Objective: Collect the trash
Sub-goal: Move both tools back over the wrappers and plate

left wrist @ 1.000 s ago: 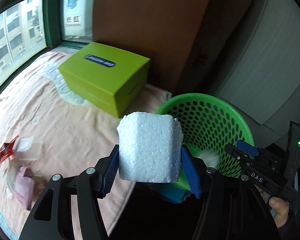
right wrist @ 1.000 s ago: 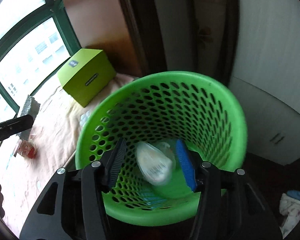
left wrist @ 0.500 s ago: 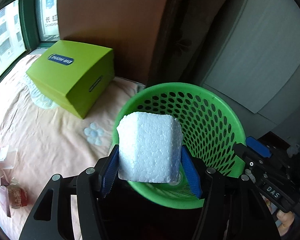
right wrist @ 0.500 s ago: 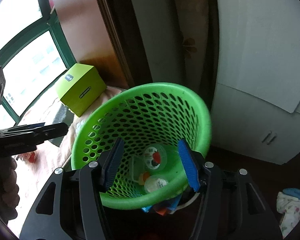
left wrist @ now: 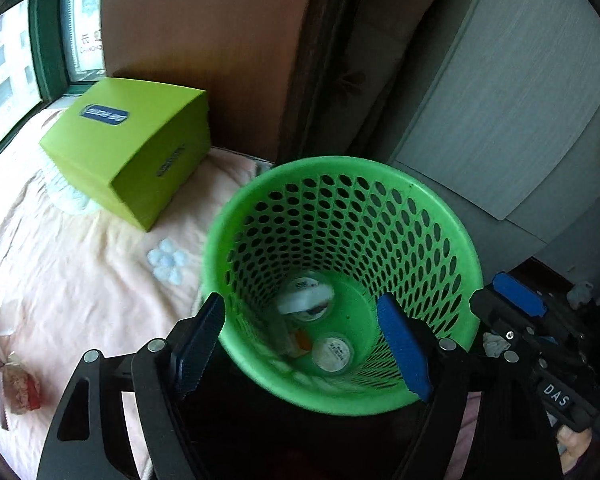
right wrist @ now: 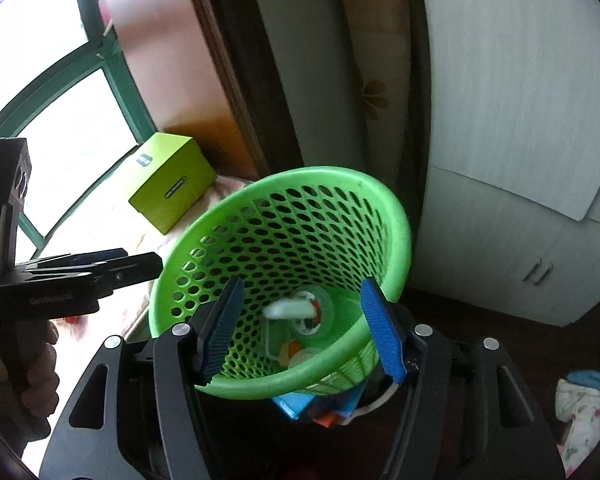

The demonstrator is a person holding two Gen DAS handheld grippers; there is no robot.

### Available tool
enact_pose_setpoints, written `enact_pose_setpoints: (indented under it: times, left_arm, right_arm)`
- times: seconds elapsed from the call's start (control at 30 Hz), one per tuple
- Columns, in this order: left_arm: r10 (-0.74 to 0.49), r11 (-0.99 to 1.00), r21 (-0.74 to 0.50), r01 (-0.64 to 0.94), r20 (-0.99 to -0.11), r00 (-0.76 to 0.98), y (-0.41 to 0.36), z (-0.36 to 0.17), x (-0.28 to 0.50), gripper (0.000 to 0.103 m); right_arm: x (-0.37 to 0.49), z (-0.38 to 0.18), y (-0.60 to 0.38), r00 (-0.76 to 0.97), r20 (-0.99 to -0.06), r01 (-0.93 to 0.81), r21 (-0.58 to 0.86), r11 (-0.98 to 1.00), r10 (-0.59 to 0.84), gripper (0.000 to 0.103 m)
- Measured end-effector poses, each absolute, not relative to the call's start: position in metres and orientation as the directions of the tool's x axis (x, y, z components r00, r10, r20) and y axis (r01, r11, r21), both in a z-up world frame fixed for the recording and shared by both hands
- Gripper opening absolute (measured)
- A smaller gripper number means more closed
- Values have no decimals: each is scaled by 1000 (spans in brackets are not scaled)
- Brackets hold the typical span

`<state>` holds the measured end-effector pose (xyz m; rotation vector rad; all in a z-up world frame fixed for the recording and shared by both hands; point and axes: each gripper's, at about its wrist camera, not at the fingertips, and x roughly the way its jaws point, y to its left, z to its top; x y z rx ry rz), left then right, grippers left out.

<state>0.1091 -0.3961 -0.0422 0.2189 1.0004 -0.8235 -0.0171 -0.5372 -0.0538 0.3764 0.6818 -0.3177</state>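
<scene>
Basket (left wrist: 440,216): green, perforated plastic, round, standing on the floor against the edge of the bed (left wrist: 80,280). Contents at the bottom: a white foam piece (left wrist: 306,302) lying blurred across a clear cup, a round lidded cup (left wrist: 332,354) nearer the camera, an orange scrap (left wrist: 302,340) between them. In the right wrist view the same foam piece (right wrist: 288,308) shows as a white smear over the cups.

Left gripper (left wrist: 300,350): above the basket's near rim, pointing down into it. Jaws wide and have just been opening; nothing between the blue pads, the foam lies below in the basket.

Right gripper (right wrist: 300,330): also over the near rim, tilted into the basket (right wrist: 396,216). Jaws at a middling spread, just been opening, nothing between them.

Left gripper (right wrist: 112,268) seen from the right wrist: black body at the left edge, tips near the basket rim, held by a hand (right wrist: 32,368).

Box (left wrist: 128,148): lime green with a blue label, on the bed near the window, well apart from the basket.

Wrappers (left wrist: 16,384): reddish, on the sheet at the far left, still uncollected.

Blue and orange items (right wrist: 320,404): under the basket's near edge on the floor; kind unclear.

Cloth (right wrist: 584,404): patterned, on the floor at lower right.
</scene>
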Motion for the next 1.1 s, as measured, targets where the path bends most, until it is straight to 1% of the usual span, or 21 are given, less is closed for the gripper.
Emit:
enact_pose_setpoints:
  times: [0.13,0.2,0.33,0.47,0.53,0.6,0.77,1.03,1.1]
  left_arm:
    - [-487,720,-167,674,-814,318,-369,-35,114,78]
    - [-472,743,-161,650,-814,338,-353,-32,117,79]
    - [-435,798,-147,585,-812,389,-312,-27,127,79]
    - [-399,838,-135,529,-813,425,-274,-24,136,80]
    - [-383,859,-136,494,-810,443,-251,-22,141,80]
    - [-360,879,-127,459,-809,465,-229,-21,144,82]
    - [-308,920,-118,373,-807,504,-173,-19,154,82]
    - [-216,969,-109,221,-805,552,-88,-13,173,82]
    - [-194,977,-106,186,-805,561,-69,-12,176,82]
  right_arm:
    - [-10,-49,-523,744,-653,365,221,905,-140,67]
    - [-5,-47,-515,750,-651,339,224,913,-119,70]
    - [9,-44,-496,760,-646,281,219,934,-77,72]
    - [23,-41,-476,765,-644,213,237,948,-11,74]
    - [32,-39,-462,765,-644,172,233,957,19,74]
    - [41,-37,-449,763,-644,135,231,964,48,77]
    - [63,-34,-415,752,-648,35,229,973,125,80]
    - [105,-29,-355,701,-664,-144,225,964,260,83]
    - [114,-28,-340,685,-671,-184,216,959,283,86]
